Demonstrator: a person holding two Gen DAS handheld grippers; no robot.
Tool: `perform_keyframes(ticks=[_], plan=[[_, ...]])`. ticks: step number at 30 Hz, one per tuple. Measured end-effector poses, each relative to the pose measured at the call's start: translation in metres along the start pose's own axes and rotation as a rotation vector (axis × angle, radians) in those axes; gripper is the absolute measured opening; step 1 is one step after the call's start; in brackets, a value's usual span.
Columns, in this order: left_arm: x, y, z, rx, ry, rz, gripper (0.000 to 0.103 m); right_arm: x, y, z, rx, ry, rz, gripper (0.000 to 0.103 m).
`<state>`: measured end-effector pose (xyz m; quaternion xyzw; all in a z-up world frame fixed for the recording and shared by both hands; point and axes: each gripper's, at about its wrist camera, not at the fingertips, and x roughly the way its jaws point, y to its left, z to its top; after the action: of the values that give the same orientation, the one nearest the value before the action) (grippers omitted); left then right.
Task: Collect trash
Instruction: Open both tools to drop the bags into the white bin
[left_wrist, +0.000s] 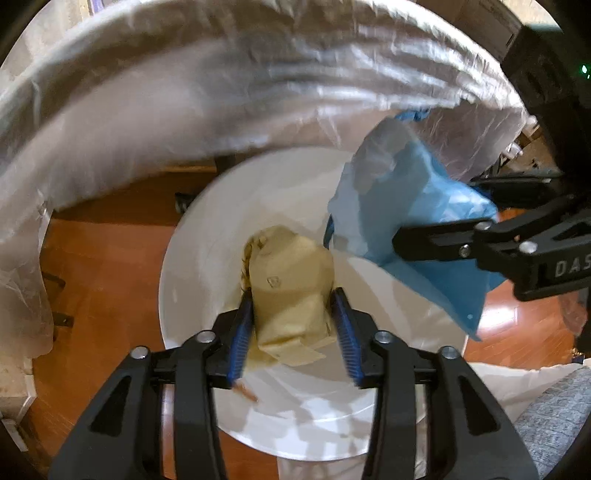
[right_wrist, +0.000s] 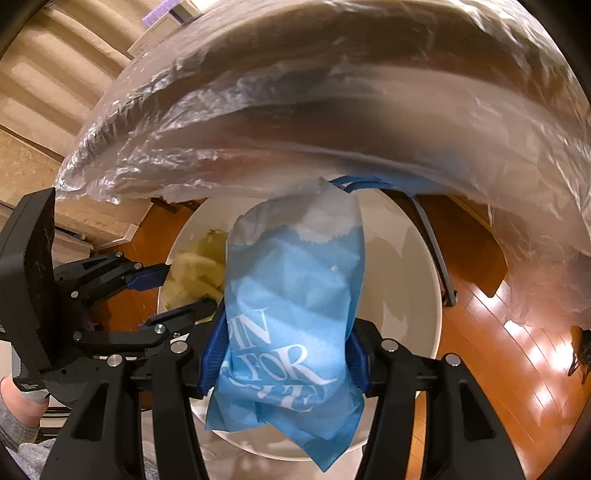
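Observation:
My left gripper (left_wrist: 293, 297) points down into a round white bin (left_wrist: 167, 280) with a white liner. A crumpled tan paper wrapper (left_wrist: 291, 284) sits between its blue pads (left_wrist: 242, 332), with thin gaps on both sides, so the jaws are open around it. My right gripper (right_wrist: 286, 334) is shut on a blue paper bag (right_wrist: 295, 295) with white lettering, held over the same bin (right_wrist: 436, 295). The left wrist view shows the blue bag (left_wrist: 417, 206) at the right, with the right gripper (left_wrist: 406, 238) on it. In the right wrist view the left gripper (right_wrist: 184, 290) and tan wrapper (right_wrist: 195, 266) are at the left.
A large clear plastic sheet (left_wrist: 184, 110) hangs over something bulky just beyond the bin and fills the top of both views (right_wrist: 332, 110). Shiny wood floor (left_wrist: 103, 258) surrounds the bin. Grey fabric (left_wrist: 554, 424) lies at the lower right. A dark bar (right_wrist: 434, 243) stands beyond the bin.

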<state>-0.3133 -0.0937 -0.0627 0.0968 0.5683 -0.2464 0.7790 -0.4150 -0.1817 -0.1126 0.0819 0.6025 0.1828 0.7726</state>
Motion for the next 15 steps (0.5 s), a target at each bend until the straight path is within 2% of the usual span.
perform_keyframes(ticks=[1, 2, 4, 8, 10, 12, 13, 15], plan=[[-0.003, 0.002, 0.0, -0.002, -0.015, 0.023, 0.084, -0.001, -0.001, 0.0, 0.007, -0.009, -0.007, 0.064], [-0.006, 0.003, 0.0, -0.005, -0.031, 0.041, 0.087, -0.005, -0.002, -0.001, 0.018, -0.026, -0.017, 0.076], [-0.012, 0.004, 0.001, -0.015, -0.045, 0.03, 0.087, -0.015, -0.004, -0.001, 0.029, -0.064, -0.023, 0.082], [-0.029, 0.005, 0.0, -0.041, -0.065, 0.021, 0.087, -0.037, -0.001, -0.006, 0.007, -0.108, -0.051, 0.082], [-0.049, 0.006, -0.002, -0.061, -0.089, 0.008, 0.087, -0.055, -0.001, -0.01, -0.007, -0.143, -0.075, 0.082], [-0.076, 0.009, -0.002, -0.072, -0.148, -0.009, 0.087, -0.086, 0.004, -0.015, -0.033, -0.215, -0.11, 0.082], [-0.102, 0.009, 0.001, -0.076, -0.211, -0.021, 0.087, -0.101, 0.009, -0.017, -0.046, -0.26, -0.123, 0.082], [-0.145, 0.008, 0.006, -0.077, -0.334, -0.036, 0.088, -0.15, 0.025, -0.02, -0.088, -0.421, -0.158, 0.089]])
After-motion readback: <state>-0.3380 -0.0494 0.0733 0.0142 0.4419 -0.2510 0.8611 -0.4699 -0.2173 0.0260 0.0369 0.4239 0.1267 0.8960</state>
